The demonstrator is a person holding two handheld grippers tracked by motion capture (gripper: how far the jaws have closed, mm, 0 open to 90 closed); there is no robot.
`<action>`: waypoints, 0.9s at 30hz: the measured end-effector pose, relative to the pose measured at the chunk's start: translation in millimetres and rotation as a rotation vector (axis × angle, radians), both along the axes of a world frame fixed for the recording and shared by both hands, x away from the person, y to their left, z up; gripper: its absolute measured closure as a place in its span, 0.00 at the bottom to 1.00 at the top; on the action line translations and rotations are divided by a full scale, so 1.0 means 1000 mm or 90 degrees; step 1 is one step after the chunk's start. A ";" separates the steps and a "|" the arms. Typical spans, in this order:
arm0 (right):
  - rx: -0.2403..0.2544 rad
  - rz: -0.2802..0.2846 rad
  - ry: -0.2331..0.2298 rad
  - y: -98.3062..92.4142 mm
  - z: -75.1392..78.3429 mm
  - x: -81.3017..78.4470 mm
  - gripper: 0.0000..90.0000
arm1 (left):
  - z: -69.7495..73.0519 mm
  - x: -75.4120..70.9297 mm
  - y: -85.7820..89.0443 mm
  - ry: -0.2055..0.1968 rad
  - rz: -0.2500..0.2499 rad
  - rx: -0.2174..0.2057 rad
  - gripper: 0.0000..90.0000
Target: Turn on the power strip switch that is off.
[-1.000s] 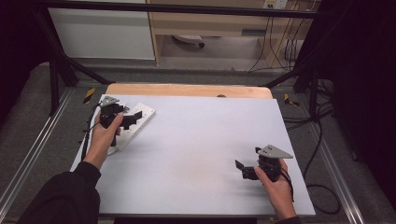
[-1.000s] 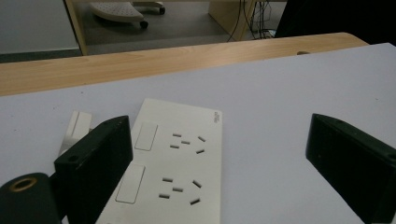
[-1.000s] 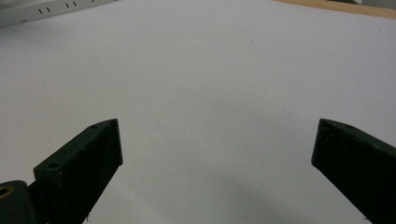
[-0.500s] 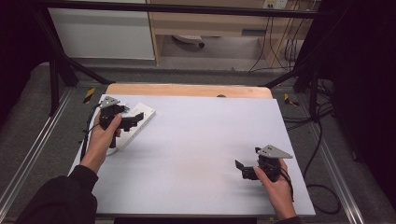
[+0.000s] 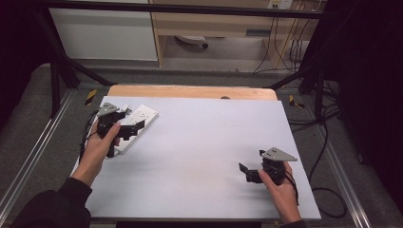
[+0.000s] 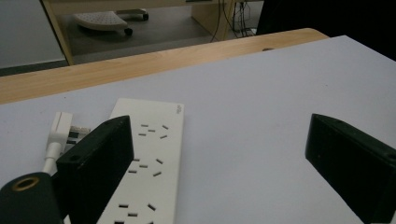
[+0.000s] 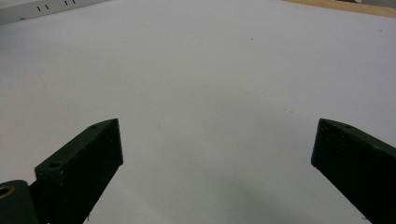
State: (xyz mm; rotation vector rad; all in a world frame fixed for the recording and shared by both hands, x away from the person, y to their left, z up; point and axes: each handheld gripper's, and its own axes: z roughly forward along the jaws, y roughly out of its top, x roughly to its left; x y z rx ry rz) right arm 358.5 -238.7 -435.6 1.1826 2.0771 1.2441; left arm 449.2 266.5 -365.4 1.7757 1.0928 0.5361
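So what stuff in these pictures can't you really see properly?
- The power strip: in the left gripper view its near end is cut off by the bottom edge and partly hidden behind that gripper's own black jaw.
- The white plug beside it: its cord runs behind the same jaw, so where it leads is hidden.
- In the high view, the left hand and left gripper cover much of the strip.

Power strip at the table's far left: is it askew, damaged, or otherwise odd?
Slightly askew: the white power strip lies at an angle to the table edges. A loose white plug lies beside it, not in a socket. No damage or spill is visible. The left gripper is over the strip, open; the right gripper is open too.
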 end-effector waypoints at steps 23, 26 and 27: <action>-0.006 0.004 0.001 0.000 -0.001 0.000 0.03 | -0.020 -0.068 0.010 -0.004 -0.026 -0.022 0.09; -0.006 0.004 0.000 0.001 0.000 0.000 0.03 | -0.022 -0.075 0.010 -0.003 -0.024 -0.023 0.09; -0.006 0.005 0.001 0.001 0.000 0.000 0.03 | -0.023 -0.078 0.011 -0.003 -0.025 -0.022 0.10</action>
